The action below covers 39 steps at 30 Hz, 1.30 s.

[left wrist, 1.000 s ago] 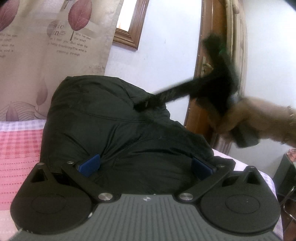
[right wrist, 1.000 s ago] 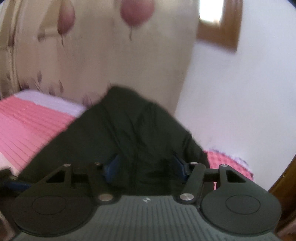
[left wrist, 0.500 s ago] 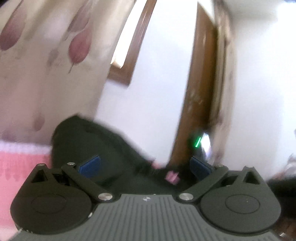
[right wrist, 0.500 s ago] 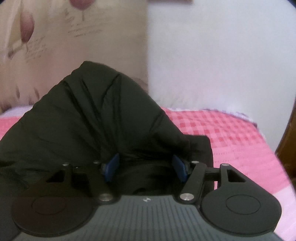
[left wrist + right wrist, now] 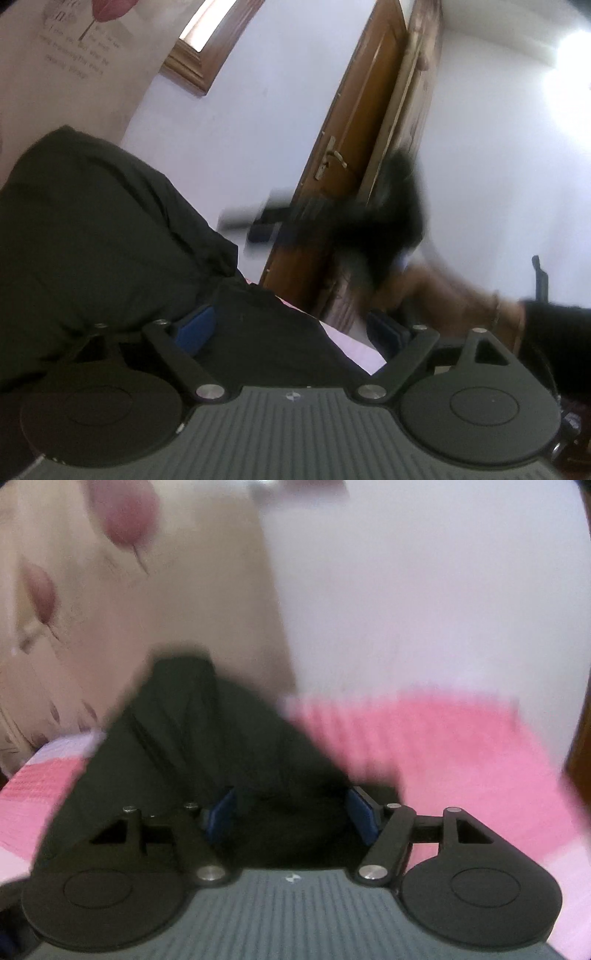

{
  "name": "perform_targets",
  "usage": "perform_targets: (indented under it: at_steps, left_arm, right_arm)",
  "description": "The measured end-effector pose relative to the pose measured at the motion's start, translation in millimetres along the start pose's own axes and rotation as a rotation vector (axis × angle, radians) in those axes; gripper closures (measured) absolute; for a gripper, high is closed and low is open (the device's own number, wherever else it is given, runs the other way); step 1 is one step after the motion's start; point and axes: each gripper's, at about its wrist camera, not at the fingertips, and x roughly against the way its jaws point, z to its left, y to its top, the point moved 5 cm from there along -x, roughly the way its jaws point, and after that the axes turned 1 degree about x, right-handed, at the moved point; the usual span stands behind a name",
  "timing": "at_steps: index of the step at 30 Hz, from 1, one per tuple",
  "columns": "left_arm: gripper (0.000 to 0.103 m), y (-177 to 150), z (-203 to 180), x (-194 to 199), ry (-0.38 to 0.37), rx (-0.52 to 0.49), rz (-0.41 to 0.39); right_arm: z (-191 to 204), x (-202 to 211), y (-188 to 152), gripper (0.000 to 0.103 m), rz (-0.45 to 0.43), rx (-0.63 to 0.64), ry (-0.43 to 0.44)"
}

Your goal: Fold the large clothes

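The right gripper (image 5: pixel 255 225) is a dark smear before the door (image 5: pixel 354 147). The black garment (image 5: pixel 207 746) and pink bed (image 5: pixel 424 746) blur; perhaps checked.

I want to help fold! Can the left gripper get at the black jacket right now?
Probably yes. The black jacket already bulges between the open fingers of the left gripper, and nothing lies in between. The right gripper is a blur off to the side, clear of that path.

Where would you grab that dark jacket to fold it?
Probably the low, flatter edge of the dark jacket lying on the pink bedspread, coming in level from the near side. The middle bulges into a tall hump; the open right tool already straddles that edge.
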Motion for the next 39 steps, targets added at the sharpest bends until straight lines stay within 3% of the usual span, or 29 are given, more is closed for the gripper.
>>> perform_targets:
  at_steps: [2, 5, 8, 11, 14, 22, 27, 29, 31, 33, 35, 39]
  left_arm:
    - [0.015, 0.0, 0.0, -2.6, -0.003, 0.001, 0.005]
    - [0.014, 2.1, 3.0, -4.0, -0.006, 0.002, 0.007]
    - [0.013, 0.9, 1.7, 0.2, -0.004, 0.003, 0.005]
    - [0.013, 0.3, 1.0, 0.2, 0.002, 0.002, 0.005]
    - [0.014, -0.2, 0.3, -0.1, 0.004, 0.003, 0.008]
    - [0.014, 0.8, -2.2, -1.8, -0.001, -0.014, 0.018]
    - [0.014, 1.7, -3.2, -2.0, 0.012, -0.015, 0.027]
    - [0.010, 1.6, -4.5, -1.7, 0.007, -0.015, 0.028]
    - [0.007, 2.7, -6.0, -0.6, -0.001, -0.020, 0.019]
    - [0.001, 2.5, -9.6, 1.2, -0.019, -0.037, 0.010]
    - [0.000, 2.5, -14.7, 4.8, -0.009, -0.064, 0.000]
    - [0.000, 11.5, -22.9, 26.7, -0.015, 0.006, -0.018]
  right_arm:
    - [31.7, 9.1, 31.8, 0.037, -0.055, 0.095, 0.066]
    - [87.0, -16.4, 52.7, 0.039, -0.015, 0.284, 0.147]
    - [107.6, -66.3, 45.8, 0.045, 0.073, 0.400, 0.134]
    - [93.0, -115.0, 26.1, 0.049, 0.175, 0.431, 0.060]
    - [68.9, -136.0, 4.0, 0.049, 0.247, 0.321, 0.055]
    - [54.4, -160.8, -15.0, 0.047, 0.240, 0.236, 0.044]
    - [31.3, -160.3, -17.9, 0.026, 0.265, 0.129, 0.042]
    - [18.7, -141.7, -8.1, 0.023, 0.272, 0.052, 0.037]
    - [8.4, -92.3, 9.3, 0.023, 0.145, 0.012, 0.032]
    - [-6.7, -31.7, 16.3, 0.013, 0.050, -0.028, 0.028]
    - [-24.0, 16.8, 7.0, 0.001, 0.012, -0.080, 0.004]
    - [-48.2, 89.4, -46.2, 0.000, 0.058, -0.223, -0.011]
